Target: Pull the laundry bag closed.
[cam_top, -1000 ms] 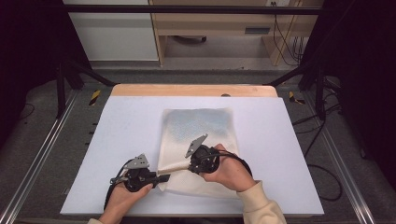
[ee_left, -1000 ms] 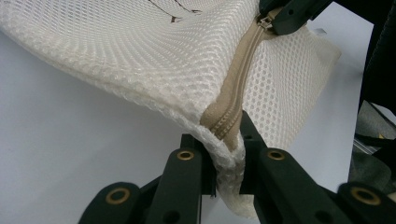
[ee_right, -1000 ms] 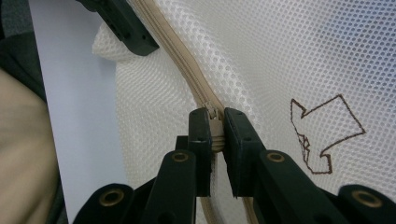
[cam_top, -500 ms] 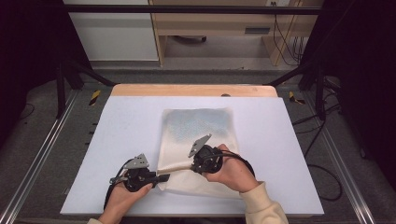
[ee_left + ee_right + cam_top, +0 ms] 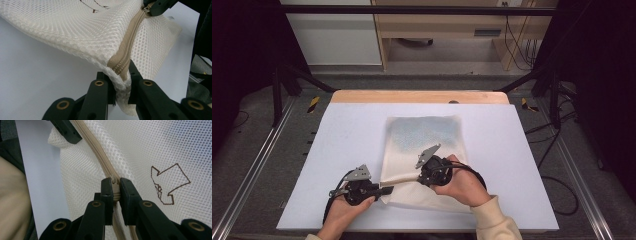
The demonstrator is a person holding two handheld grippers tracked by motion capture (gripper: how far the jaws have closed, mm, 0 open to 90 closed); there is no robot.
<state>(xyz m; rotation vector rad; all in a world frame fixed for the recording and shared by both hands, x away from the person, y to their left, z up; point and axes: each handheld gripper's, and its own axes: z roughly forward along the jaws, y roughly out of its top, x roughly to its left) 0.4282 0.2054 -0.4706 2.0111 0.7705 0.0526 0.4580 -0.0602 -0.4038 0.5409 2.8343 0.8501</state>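
While you hold the bag point(image 5: 424, 150) on the table point(image 5: 522, 150):
Left gripper point(image 5: 121, 82): clamped on the zip's end point(image 5: 120, 68).
Right gripper point(image 5: 115, 188): pinching your zip pull point(image 5: 113, 180).

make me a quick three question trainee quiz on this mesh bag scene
1. True or false: the left gripper is shut on the corner of the white mesh zip bag.
2. What does the right gripper pinch? A) the beige zipper pull B) the brown arrow print C) the pale blue table
3. Where does the beige zipper end: at the left or right gripper?

Key: 1 true; 2 A; 3 left.
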